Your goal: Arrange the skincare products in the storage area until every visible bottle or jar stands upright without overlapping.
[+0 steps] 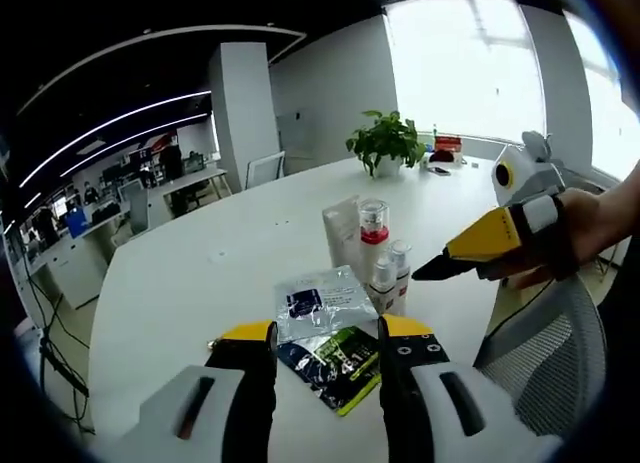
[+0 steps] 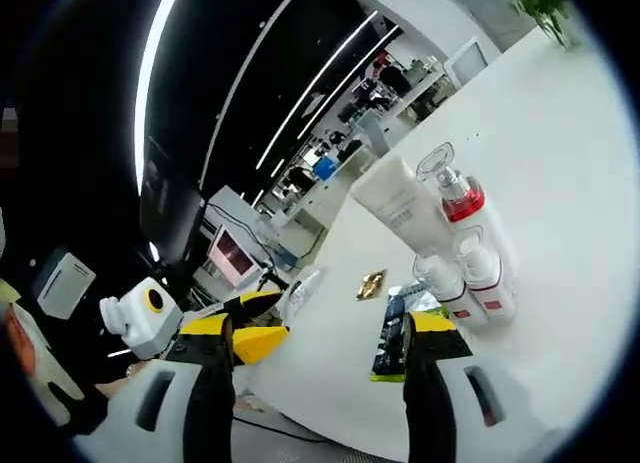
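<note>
Four upright items: tube (image 1: pixel 343 226), red-collared bottle (image 1: pixel 374 226) and two small bottles (image 1: pixel 392 273) stand clustered mid-bench; we see no overlap among them.
Left gripper view, own jaws: left gripper (image 1: pixel 326 345) wide open, nothing held, hovering over the near edge of the white bench (image 1: pixel 190 273).
Left gripper view, flat items: pale sachet (image 1: pixel 322 303) lies partly over a dark green-edged sachet (image 1: pixel 330 365), both just in front of the bottles, between our jaws.
Left gripper view, other tool: right gripper (image 1: pixel 440 267) comes in from the right, held in a hand (image 1: pixel 580 233), its tip near the small bottles; whether it is open we cannot tell here.
Left gripper view, background: potted plant (image 1: pixel 386 141) at the far end of the bench, well apart.
Right gripper view, own jaws: right gripper (image 2: pixel 318 349) wide open, empty, aimed at the cluster.
Right gripper view, products: tube (image 2: pixel 395 205), red-collared bottle (image 2: pixel 457 198) and small bottles (image 2: pixel 466 278) upright, touching or just beside each other; dark sachet (image 2: pixel 392 343) flat, small gold wrapper (image 2: pixel 371 283) near it.
Step (our judgement): approach, nothing grasped yet; bottles look done.
Next move (our judgement): separate the overlapping sachets, keeping clear of the bottles.
</note>
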